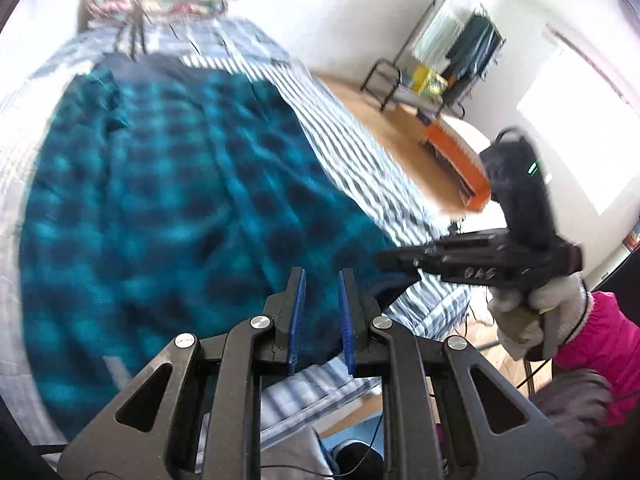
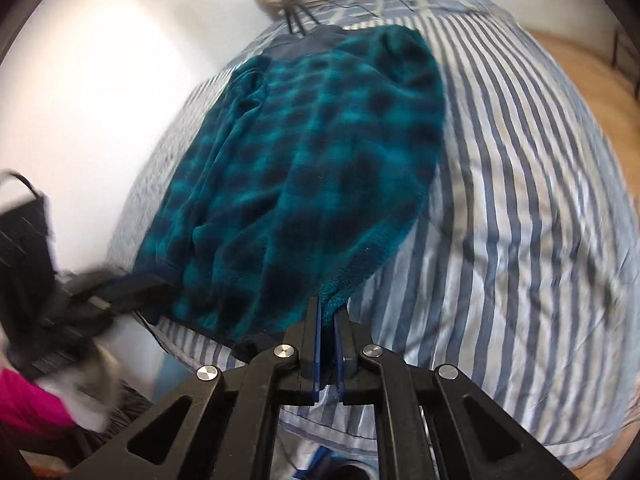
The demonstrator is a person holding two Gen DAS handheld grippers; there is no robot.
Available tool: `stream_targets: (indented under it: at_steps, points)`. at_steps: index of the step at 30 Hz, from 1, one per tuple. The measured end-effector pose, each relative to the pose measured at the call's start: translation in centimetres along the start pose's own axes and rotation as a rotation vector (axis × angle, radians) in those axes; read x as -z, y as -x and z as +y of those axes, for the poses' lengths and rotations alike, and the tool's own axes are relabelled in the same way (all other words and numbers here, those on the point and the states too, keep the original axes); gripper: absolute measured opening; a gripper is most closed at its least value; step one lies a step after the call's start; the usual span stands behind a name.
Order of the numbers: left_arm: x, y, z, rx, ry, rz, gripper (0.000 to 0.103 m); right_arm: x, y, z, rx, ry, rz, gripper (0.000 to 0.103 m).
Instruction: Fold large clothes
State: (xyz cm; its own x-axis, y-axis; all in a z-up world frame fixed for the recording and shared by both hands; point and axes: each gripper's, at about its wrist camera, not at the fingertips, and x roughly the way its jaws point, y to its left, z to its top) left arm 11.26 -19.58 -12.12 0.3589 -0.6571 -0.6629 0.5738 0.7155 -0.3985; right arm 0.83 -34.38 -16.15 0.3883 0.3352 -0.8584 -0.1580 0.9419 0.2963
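one teal plaid fleece garment (image 2: 304,168) on striped bedding (image 2: 520,220), long axis running away; right gripper (image 2: 326,312) clamps its near hem corner, left gripper (image 1: 322,292) pinches the near edge.

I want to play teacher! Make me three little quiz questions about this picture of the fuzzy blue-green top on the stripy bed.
1. True or false: the right gripper pinches the hem of the checked top.
2. What pattern covers the sheet under the top?
A dots
B stripes
C flowers
3. Fill in: the sleeve of the person holding the grippers is ____.

Key:
1. true
2. B
3. pink
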Motion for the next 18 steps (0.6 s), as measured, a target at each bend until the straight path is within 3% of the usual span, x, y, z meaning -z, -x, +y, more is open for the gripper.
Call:
stream_targets:
  at_steps: [7, 14, 18]
  points:
    - [-0.9, 7.7, 6.5, -0.096, 0.116, -0.12, 0.014, -1.8, -0.7, 5.6, 0.071, 0.139, -0.002, 0.002]
    - [0.0, 11.1, 13.4, -0.137, 0.315, -0.221, 0.014, -3.1, -3.7, 10.8, 0.082, 0.242, 0.008, 0.002]
    - [0.5, 12.2, 15.1, -0.136, 0.351, -0.228, 0.014, -3.2, -6.5, 13.6, 0.09, 0.31, 0.036, 0.002]
